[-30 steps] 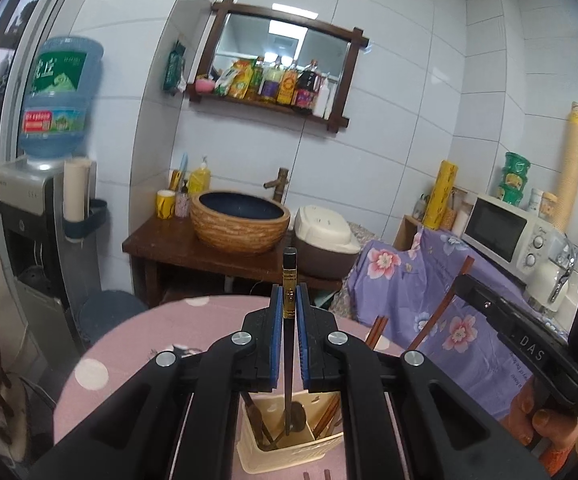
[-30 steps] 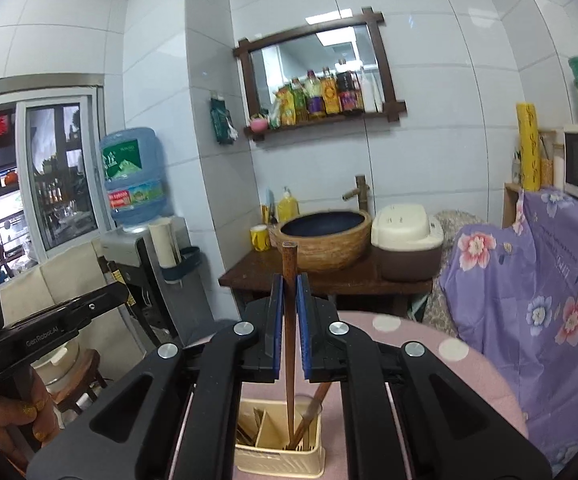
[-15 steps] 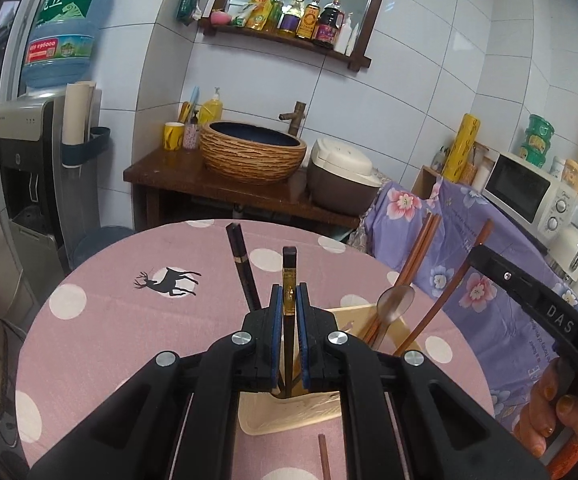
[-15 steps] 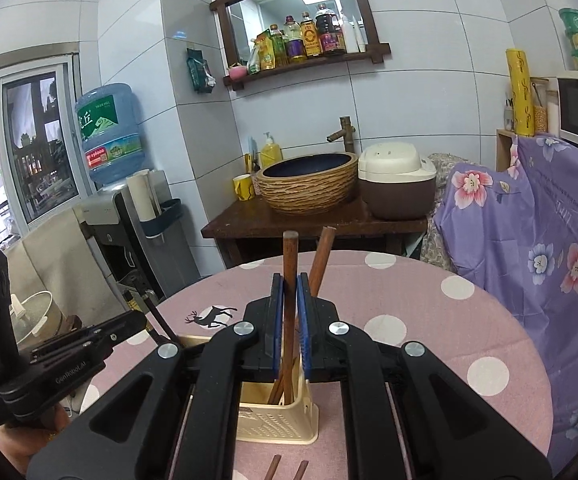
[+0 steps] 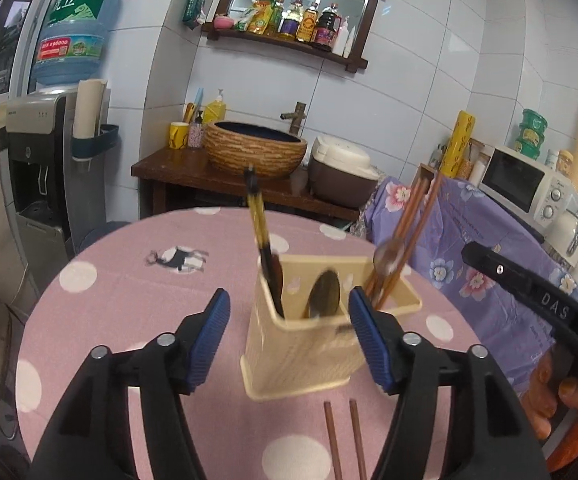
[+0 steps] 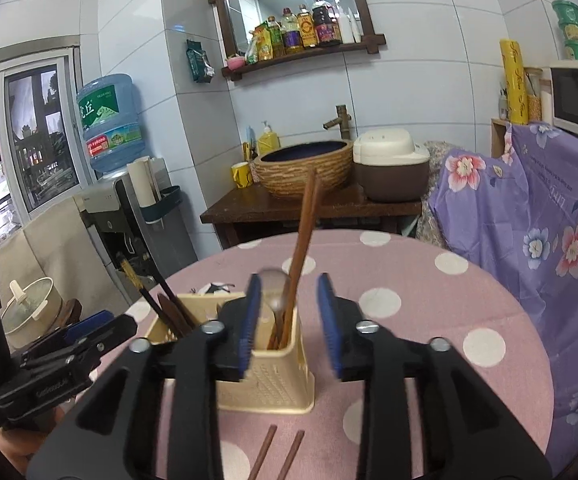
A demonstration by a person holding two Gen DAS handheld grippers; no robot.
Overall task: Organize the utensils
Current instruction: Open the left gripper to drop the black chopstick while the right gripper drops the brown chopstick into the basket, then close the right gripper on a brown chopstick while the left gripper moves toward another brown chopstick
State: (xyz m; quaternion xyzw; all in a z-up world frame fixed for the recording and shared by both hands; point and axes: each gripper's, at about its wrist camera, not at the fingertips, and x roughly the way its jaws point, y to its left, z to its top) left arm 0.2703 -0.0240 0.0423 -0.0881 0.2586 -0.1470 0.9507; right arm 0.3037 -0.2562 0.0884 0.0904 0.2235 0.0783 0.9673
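A cream utensil holder (image 5: pixel 301 344) stands on the pink dotted table. My left gripper (image 5: pixel 289 304) hovers just before it, its jaws opening, with no pad pressing on anything. A black chopstick with a yellow band (image 5: pixel 260 236) leans loose in the holder's left end beside a spoon (image 5: pixel 323 294). In the right wrist view my right gripper (image 6: pixel 289 292) is over the holder (image 6: pixel 281 376), jaws opening. The brown chopsticks (image 6: pixel 303 240) stand free between them, in the holder's right end. Two more brown chopsticks (image 6: pixel 277 456) lie flat in front of the holder.
The round table (image 5: pixel 129 280) ends close behind the holder. A purple floral cloth (image 6: pixel 529 220) hangs at the right. A wooden stand with a woven basin (image 5: pixel 255 148) and a rice cooker (image 5: pixel 343 172) sits behind. A water dispenser (image 5: pixel 41 176) stands left.
Both grippers have sunk toward the holder. Each was shut on a chopstick; now both stand apart and the chopsticks rest in the holder.
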